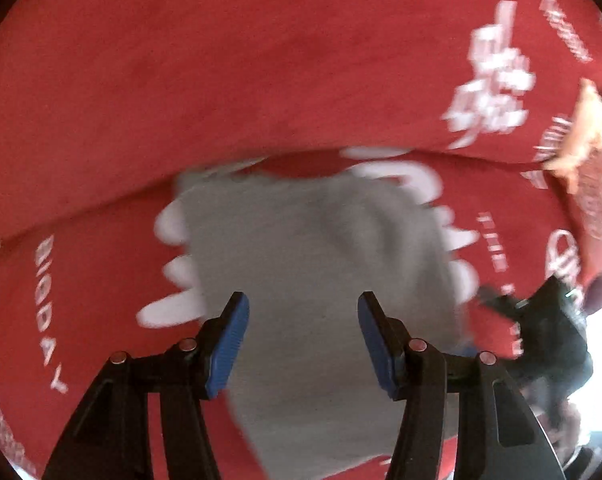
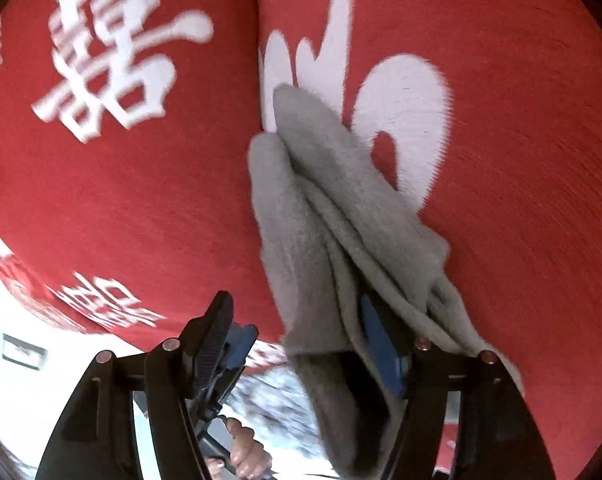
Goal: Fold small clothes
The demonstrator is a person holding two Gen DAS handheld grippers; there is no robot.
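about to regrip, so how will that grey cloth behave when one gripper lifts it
Likely floppy: the grey cloth already droops in soft folds over one finger of the right gripper. Probably light, being thin. Its fuzzy nap may cling to the red blanket.

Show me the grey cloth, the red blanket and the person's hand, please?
grey cloth (image 1: pixel 321 248): left wrist view, its flat middle.
red blanket (image 2: pixel 521 160): right wrist view, a plain red stretch.
person's hand (image 2: pixel 245 450): right wrist view, the knuckles.
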